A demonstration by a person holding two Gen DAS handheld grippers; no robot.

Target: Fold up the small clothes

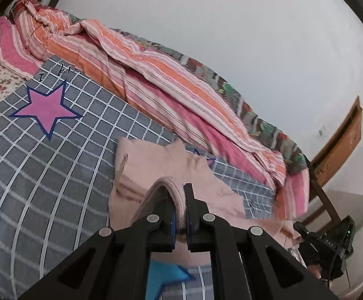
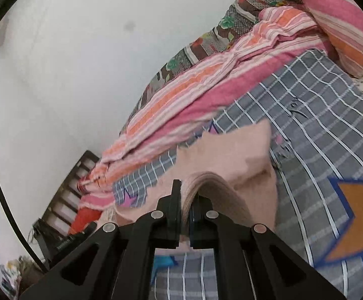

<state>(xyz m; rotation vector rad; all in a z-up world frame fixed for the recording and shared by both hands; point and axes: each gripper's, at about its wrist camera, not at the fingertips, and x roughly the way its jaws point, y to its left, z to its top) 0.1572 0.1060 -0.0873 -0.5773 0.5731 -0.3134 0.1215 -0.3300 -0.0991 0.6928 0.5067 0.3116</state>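
Pinching the ribbed band of the pink garment (image 1: 176,172), your left gripper (image 1: 180,215) and right gripper (image 2: 187,207) each had their jaws pressed onto it, with the cloth hanging above the grey checked sheet (image 1: 43,175). To fold it well, you needed to keep both grips level and taut, lower the far edge first, then lay the band over it squarely. No containers showed; only a striped blanket (image 1: 156,75) lay behind.
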